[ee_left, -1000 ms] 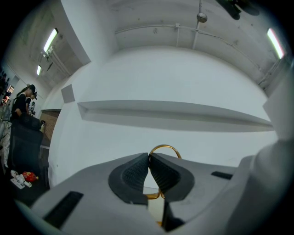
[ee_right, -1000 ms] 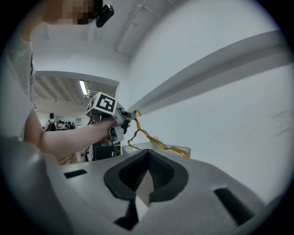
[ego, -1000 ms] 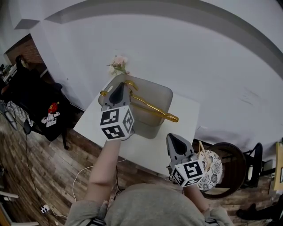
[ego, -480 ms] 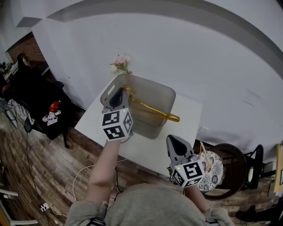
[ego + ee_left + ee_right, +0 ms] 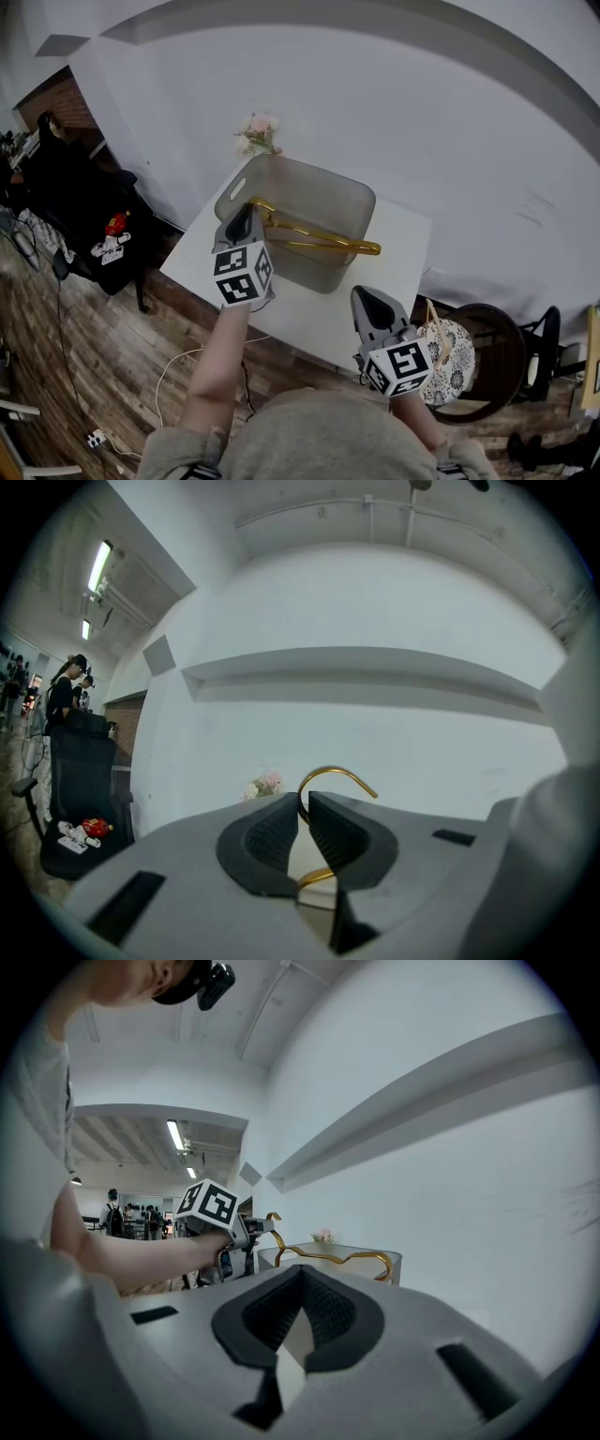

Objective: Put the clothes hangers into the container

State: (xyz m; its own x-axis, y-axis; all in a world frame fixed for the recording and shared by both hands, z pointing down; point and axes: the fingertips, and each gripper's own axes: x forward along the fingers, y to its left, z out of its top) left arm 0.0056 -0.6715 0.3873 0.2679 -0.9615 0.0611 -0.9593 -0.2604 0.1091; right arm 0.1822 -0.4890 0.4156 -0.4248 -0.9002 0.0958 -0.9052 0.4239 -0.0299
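- The white bench (image 5: 314,317) carries a grey container (image 5: 330,199).
- A gold hanger (image 5: 323,244) spans the container's near rim.
- My left tongs (image 5: 303,803) are clamped on the hanger below its hook.
- My right tongs (image 5: 300,1277) are closed together, empty, near the bench's front edge.

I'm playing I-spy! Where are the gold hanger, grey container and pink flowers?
gold hanger (image 5: 361,247), head view, its right end.
grey container (image 5: 319,192), head view, its far wall.
pink flowers (image 5: 258,129), head view, the blossoms.

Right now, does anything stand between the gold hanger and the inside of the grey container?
Nothing visible does. The left gripper has its jaws shut on the hook of the gold hanger, which lies across the open top of the grey container. Only its far end seems to sit at the rim's right corner.
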